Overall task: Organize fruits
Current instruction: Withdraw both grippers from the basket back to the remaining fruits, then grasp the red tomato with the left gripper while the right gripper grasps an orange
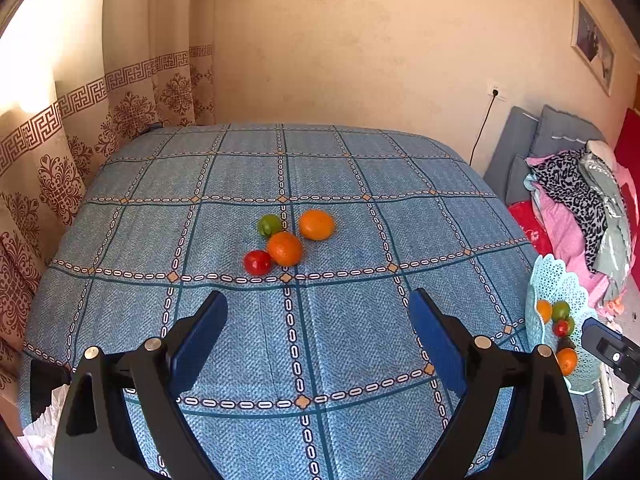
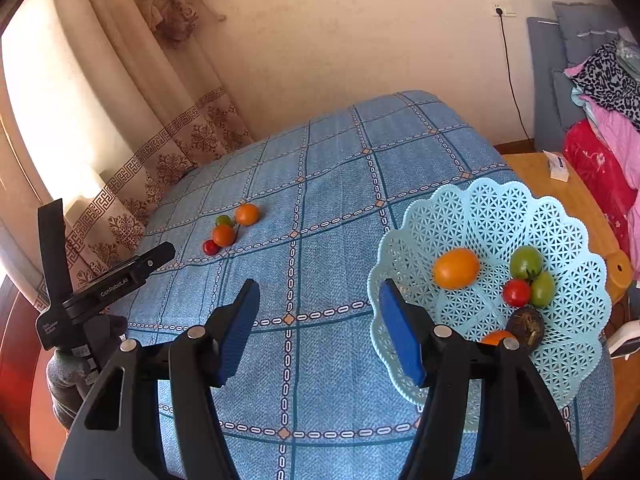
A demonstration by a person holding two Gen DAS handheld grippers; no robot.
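The worktop [image 1: 360, 168], under a blue checked cloth, carries everything. The pale blue basket [image 2: 500, 208] sits at its right edge and already holds several fruits. Well left of the basket lie 4 loose fruits [image 1: 285, 248]: 2 orange, 1 green, 1 red, roundish, no clear long axis. The left tool [image 1: 318, 312] stands spread and empty, facing them; the right tool [image 2: 318, 312], beside the basket, is parted, empty. Likely step: reaching for the next fruit, which calls for closing on 1 without nudging its neighbours.

four loose fruits [image 1: 286, 242] cluster mid-table; six more sit in the pale-blue lattice basket [image 2: 480, 208].
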